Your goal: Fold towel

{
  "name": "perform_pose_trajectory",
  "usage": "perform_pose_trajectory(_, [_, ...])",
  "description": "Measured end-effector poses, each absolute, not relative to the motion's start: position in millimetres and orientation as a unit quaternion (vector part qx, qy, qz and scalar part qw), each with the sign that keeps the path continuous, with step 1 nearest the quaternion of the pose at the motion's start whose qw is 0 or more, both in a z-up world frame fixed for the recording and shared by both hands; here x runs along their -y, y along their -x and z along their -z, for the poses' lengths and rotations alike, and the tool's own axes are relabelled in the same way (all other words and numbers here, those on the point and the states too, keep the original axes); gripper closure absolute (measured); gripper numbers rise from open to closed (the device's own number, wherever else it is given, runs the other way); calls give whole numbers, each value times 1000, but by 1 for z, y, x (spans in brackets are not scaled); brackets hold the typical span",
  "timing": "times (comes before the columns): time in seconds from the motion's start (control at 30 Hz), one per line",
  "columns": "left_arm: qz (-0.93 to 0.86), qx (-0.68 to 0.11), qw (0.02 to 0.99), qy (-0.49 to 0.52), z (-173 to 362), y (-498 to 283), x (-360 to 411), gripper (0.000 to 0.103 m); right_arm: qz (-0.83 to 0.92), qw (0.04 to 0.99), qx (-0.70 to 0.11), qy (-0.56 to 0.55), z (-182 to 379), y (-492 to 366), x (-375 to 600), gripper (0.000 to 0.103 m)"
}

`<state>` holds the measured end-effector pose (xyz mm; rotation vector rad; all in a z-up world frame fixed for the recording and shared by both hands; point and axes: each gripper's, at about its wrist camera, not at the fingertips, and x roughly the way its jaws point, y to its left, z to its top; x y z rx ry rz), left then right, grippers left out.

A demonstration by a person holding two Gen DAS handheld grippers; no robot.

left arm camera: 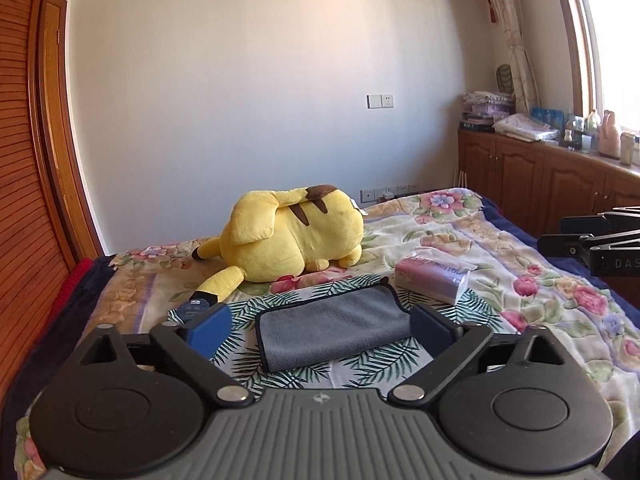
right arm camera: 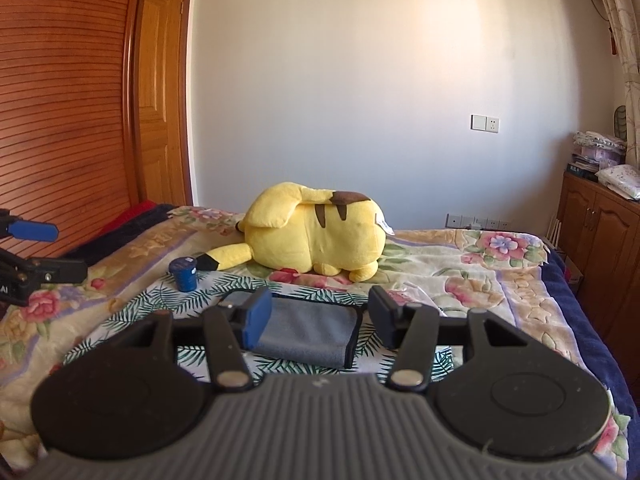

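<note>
- Counts: one grey towel [left arm camera: 334,326], one yellow plush toy [left arm camera: 294,234], one small blue tub [right arm camera: 183,275], one pink tissue pack [left arm camera: 434,276], two grippers.
- Left gripper [left arm camera: 322,330] has its jaws spread wide with nothing between them; the towel shows in the gap beyond the blue pads.
- Right gripper [right arm camera: 320,318] also has its jaws apart and empty, raised above the bed [right arm camera: 460,276] with the towel seen between its fingers.
- Towel lies on a white leaf-printed cloth [left arm camera: 292,368] spread over the floral bedcover, on the near side of the plush toy and apart from it.
- Towel is plain grey with a dark bound edge, already doubled into a compact rectangle; its far right corner curls up a little in the left wrist view.
- Plush toy lies on its side with brown stripes on its back, its black-tipped tail pointing towards the blue tub.
- Left wrist view alone shows the tissue pack clearly, just to the right of the towel, plus a window and a wooden cabinet row [left arm camera: 552,184] loaded with bottles and folded linen; the other gripper's black frame enters at its right edge.
- Right wrist view alone shows the blue tub whole, upright on the leaf cloth left of the towel, along with a wooden door [right arm camera: 160,92]; the other gripper's blue pad shows at its left edge.
</note>
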<state>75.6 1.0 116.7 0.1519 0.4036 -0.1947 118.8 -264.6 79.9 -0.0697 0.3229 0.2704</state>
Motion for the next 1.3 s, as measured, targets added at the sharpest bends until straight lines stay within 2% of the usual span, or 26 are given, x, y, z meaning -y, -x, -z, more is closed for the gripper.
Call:
perform_pose_trajectory(0.2, [96,-197,974,-61,-110,-61,3,16,-130,978,-159,23,-77,-105,268,42])
perform_pose_trajectory(0.47, [84,-209,973,-44,-91,-41,1,16,-118,979,-164,12,-65,-90,271,39])
perform_pose_trajectory(0.6, [77,-214,973,-45,-81,-31,-1,16,-117,980,-162,8,-61,-82,272,19])
perform_pose_trajectory(0.77, [74,-208,975,-32,-70,-18,-7,16,-116,979,-165,8,-53,-75,271,12])
perform_pose_trajectory(0.83, [70,-204,976,-28,-66,-14,-8,16,-116,980,-163,11,-50,-72,269,0])
perform_pose_trajectory(1.3, [59,-219,973,-33,-35,2,-5,16,-115,976,-184,1,-16,-58,253,0])
